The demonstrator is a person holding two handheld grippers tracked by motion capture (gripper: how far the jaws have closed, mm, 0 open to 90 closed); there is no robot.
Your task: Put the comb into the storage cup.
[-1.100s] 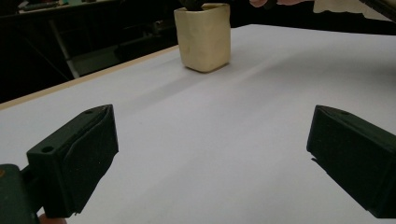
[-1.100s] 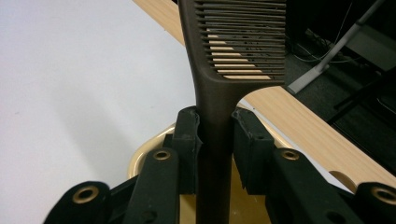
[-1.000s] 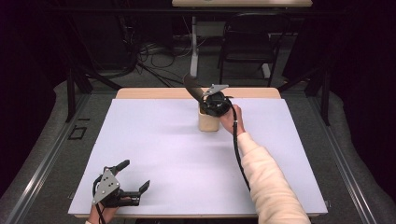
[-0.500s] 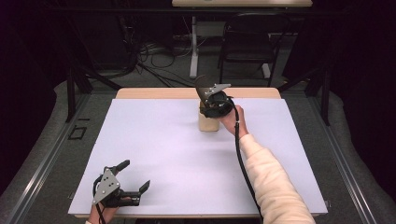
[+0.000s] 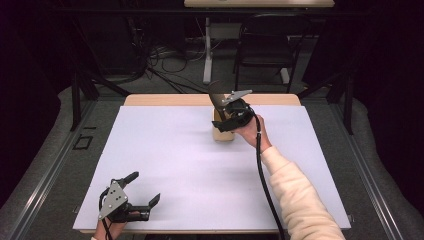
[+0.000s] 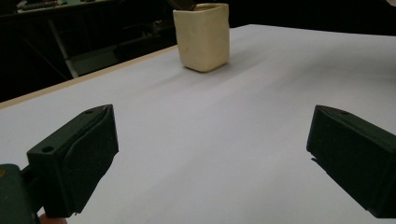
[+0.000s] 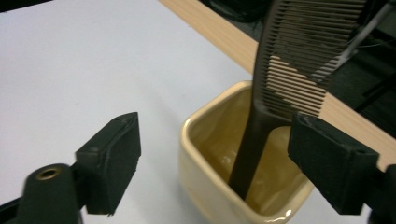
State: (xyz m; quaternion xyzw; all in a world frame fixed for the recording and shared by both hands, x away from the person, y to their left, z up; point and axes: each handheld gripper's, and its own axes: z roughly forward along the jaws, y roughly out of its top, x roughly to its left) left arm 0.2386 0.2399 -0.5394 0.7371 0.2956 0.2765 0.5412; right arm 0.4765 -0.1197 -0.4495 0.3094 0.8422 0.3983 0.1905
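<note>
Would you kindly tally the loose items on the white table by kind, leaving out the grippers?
Cream square ceramic cup: 1
Dark brown plastic comb, standing handle-down in the cup: 1
Total: 2

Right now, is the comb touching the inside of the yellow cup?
Touching. The right gripper view shows the comb's handle reaching down to the cup's inside bottom.

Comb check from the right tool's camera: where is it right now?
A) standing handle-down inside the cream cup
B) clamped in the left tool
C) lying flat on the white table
A: the comb stands handle-down in the cream cup, between the right tool's open jaws.
</note>
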